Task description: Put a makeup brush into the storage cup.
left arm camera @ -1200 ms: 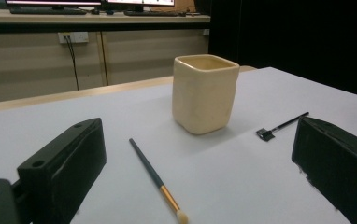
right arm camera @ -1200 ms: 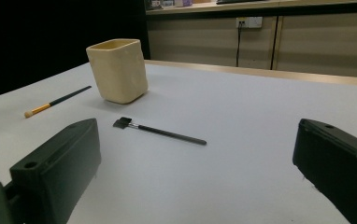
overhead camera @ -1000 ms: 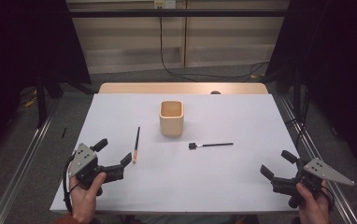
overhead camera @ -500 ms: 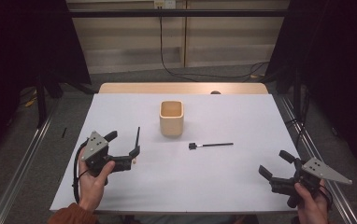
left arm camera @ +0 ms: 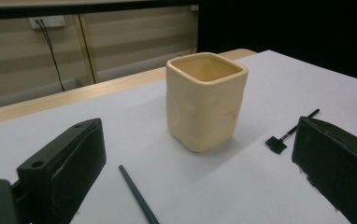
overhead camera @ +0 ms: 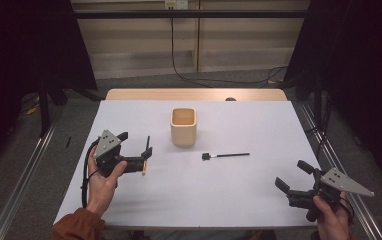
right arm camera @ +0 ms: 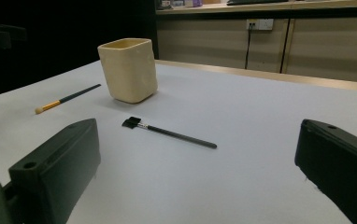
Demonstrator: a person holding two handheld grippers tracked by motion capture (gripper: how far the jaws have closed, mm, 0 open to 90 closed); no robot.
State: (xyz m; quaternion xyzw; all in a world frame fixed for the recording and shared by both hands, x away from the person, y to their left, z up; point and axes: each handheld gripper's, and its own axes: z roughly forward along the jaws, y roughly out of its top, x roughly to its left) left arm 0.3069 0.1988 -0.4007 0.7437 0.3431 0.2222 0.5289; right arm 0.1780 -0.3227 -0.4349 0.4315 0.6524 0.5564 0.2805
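A cream square cup (overhead camera: 183,126) stands upright at the table's centre back. Left of it lies a thin dark brush with an orange end (overhead camera: 147,142). My left gripper (overhead camera: 135,145) is open right at this brush. In the left gripper view the dark handle (left arm camera: 137,196) lies on the table between the spread jaws, with the cup (left arm camera: 206,100) just beyond. A short black brush (overhead camera: 224,155) lies right of the cup. My right gripper (overhead camera: 294,175) hangs open and holds nothing at the front right, well short of that black brush (right arm camera: 172,133).
The white table top (overhead camera: 229,200) has a wooden strip (overhead camera: 194,94) along its far edge. Metal rails (overhead camera: 24,185) run along both sides of the table, and dark curtains stand beyond. A cable (overhead camera: 179,65) trails over the floor behind.
My left gripper has moved forward and to the right, from the front left corner up to the orange-ended brush. The right gripper has barely shifted.
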